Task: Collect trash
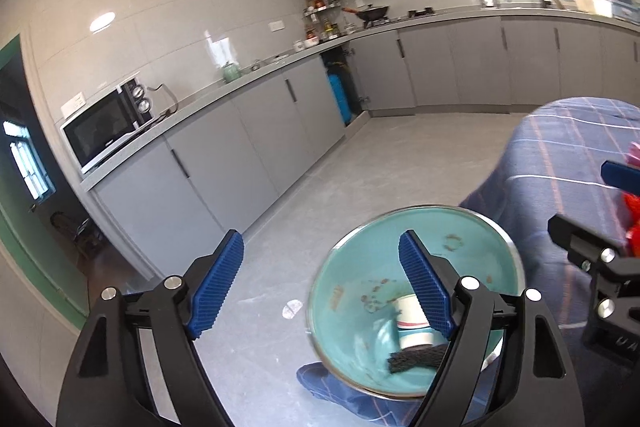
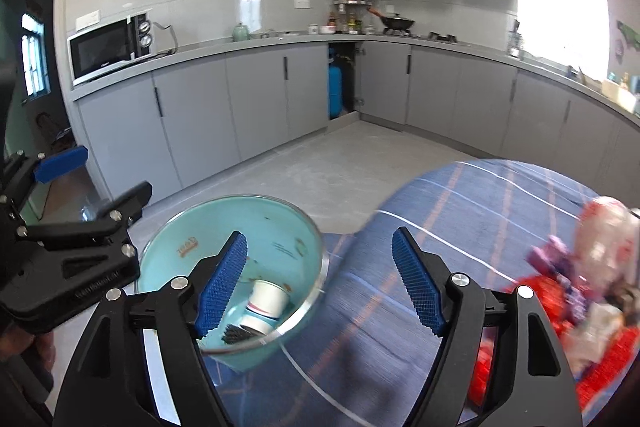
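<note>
The left tool (image 1: 320, 283) was spread wide and empty, its blue ribbed fingers (image 1: 218, 285) aimed over the grey floor and the rim of the round turquoise trash bin (image 1: 472, 223). The right tool (image 2: 319, 285) was likewise released, gripping nothing, poised over the bin's edge and the desk under a blue plaid cloth (image 2: 472, 211). Inside the bin lay a white paper cup (image 2: 267, 301) on its side and a small black mesh scrap (image 2: 236, 335). Blurred red and purple wrappers (image 2: 560, 279) sat on the cloth, beside the right tool.
</note>
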`<state>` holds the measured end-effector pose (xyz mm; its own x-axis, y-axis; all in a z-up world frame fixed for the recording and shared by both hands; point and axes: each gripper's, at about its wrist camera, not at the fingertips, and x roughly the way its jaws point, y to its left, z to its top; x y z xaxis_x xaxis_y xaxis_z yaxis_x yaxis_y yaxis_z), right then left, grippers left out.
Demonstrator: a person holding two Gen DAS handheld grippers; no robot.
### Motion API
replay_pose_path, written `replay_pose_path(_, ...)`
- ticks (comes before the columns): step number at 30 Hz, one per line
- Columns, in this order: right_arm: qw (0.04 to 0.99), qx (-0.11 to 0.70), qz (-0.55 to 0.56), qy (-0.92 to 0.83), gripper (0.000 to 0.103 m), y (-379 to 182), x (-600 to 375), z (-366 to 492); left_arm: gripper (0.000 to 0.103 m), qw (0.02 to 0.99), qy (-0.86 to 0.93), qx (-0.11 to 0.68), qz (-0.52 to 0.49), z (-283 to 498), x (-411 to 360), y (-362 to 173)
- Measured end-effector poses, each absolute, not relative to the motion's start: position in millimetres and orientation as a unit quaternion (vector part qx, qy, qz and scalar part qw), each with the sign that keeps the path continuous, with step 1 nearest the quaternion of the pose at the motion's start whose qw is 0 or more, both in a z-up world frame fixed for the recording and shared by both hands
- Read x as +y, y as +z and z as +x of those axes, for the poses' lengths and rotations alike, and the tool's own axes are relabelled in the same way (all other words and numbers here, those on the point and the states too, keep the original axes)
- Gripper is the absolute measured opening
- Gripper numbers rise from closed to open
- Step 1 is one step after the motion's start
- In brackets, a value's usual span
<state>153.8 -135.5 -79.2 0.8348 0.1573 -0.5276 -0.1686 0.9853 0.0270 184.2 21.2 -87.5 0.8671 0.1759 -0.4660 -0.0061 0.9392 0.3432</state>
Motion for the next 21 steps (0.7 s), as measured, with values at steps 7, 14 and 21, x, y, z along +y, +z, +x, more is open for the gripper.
replay_pose_path(7,0.963,0.269,-0.007,-0.005,0.076,-76,-197,102,0.083,0.95,-0.021,0.251,0.186,157,-34,-94)
replay_pose_path(14,0.959,0.266,0.017,-0.098,0.076,-86,-265,59,0.084,0.944,-0.097,0.238,0.206,135,-106,-97)
replay_pose_path(21,0.951,0.251,0.041,-0.174,0.076,-88,-323,30,0.089,0.939,-0.162,0.202,0.224,114,-174,-87)
